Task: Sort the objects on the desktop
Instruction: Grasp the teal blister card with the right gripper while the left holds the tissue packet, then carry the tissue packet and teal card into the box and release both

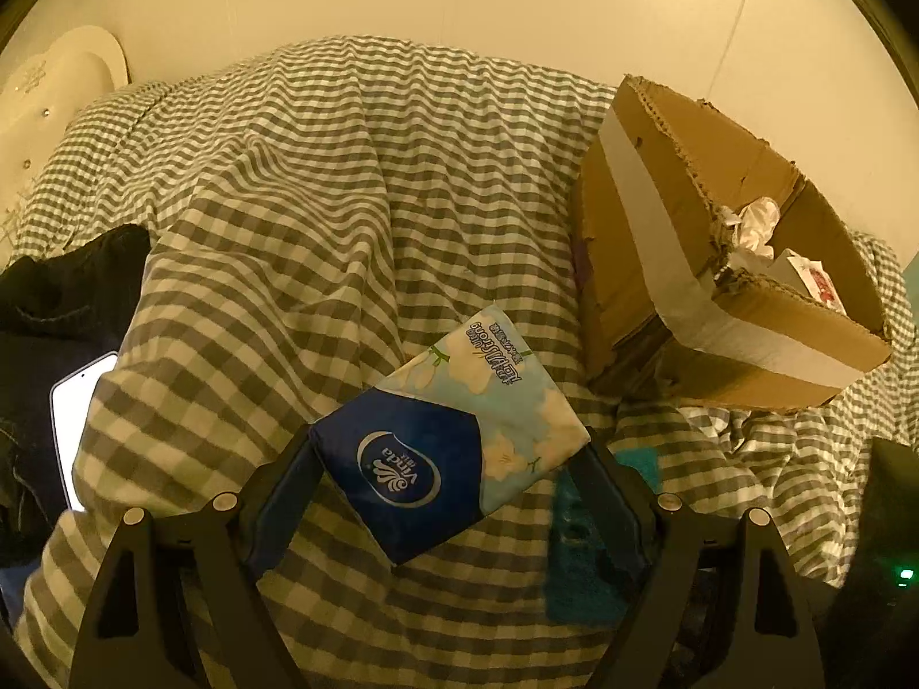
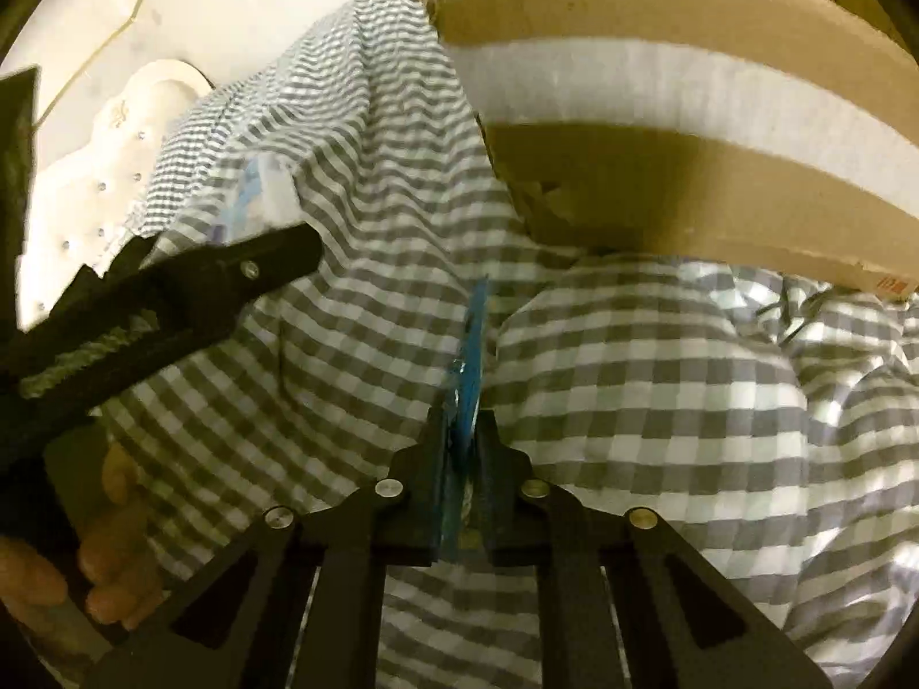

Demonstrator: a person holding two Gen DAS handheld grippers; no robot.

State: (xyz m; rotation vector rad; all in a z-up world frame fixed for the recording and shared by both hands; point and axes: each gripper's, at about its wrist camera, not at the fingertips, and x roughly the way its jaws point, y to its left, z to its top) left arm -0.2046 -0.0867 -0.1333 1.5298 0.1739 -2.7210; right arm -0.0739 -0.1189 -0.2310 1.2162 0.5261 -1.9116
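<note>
Item one: your left gripper [image 1: 448, 453] holds a tissue pack [image 1: 454, 436], blue and floral, jaws spread wide with a finger pressing each end, the pack lifted slantwise over the checked bedcover [image 1: 321, 184]. Item two: your right gripper [image 2: 464, 448] has its jaws drawn nearly together on a thin blue packet [image 2: 468, 356], seen edge-on, so what it is you cannot tell; it stands upright between the pads, just above the cover. Item three: a cardboard box [image 1: 678, 218] with a pale tape band, far right of the tissue pack, open on top and already holding crumpled paper [image 1: 752, 224] and a small carton. Item four, unsorted: a phone [image 1: 74, 419] and dark clothing [image 1: 63, 287] at the near left. Step in hand, as it appears: both pieces gripped and ready for carrying to the box. Next, you would need to raise each gripper above the torn rim, bring it over the opening, and release there; the box wall looms close ahead of your right gripper, so clear it first.
</note>
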